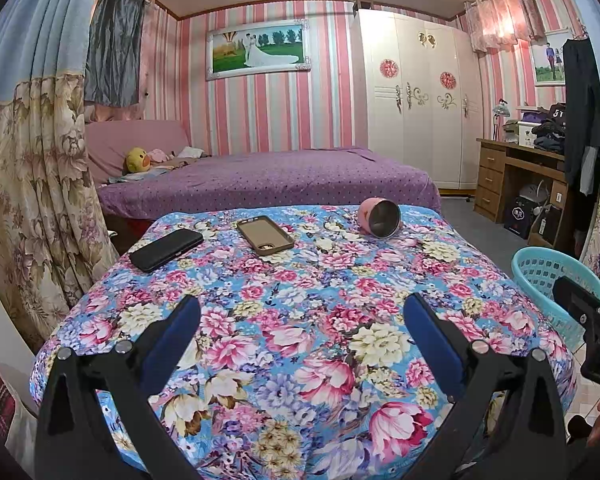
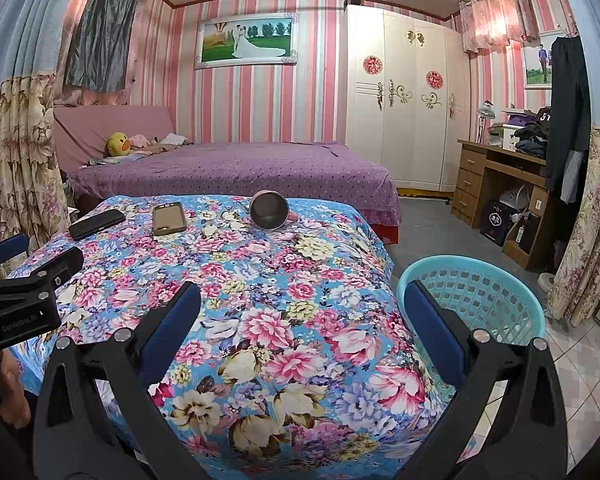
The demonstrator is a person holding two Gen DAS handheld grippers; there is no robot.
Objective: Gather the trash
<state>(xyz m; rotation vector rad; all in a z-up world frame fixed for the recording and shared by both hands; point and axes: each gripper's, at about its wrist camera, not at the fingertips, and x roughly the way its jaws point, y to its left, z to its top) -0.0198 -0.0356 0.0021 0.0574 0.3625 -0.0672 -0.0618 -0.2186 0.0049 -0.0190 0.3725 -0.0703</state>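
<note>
I see one big table with a flowery cloth (image 1: 300, 320); one blue basket (image 2: 480, 292) sits on the floor just beside its right edge, near my right claw (image 2: 302, 320); my left claw (image 1: 302, 328) hangs over the near end of the table; both claws are wide apart and hold nothing; at the far end lie three things, well ahead of both claws; one pink cup (image 1: 380, 218) is tipped on its side, mouth toward me, closer to my right claw I think; one brown phone case (image 1: 265, 235) and one black phone (image 1: 166, 249) lie flat, pointing away.
</note>
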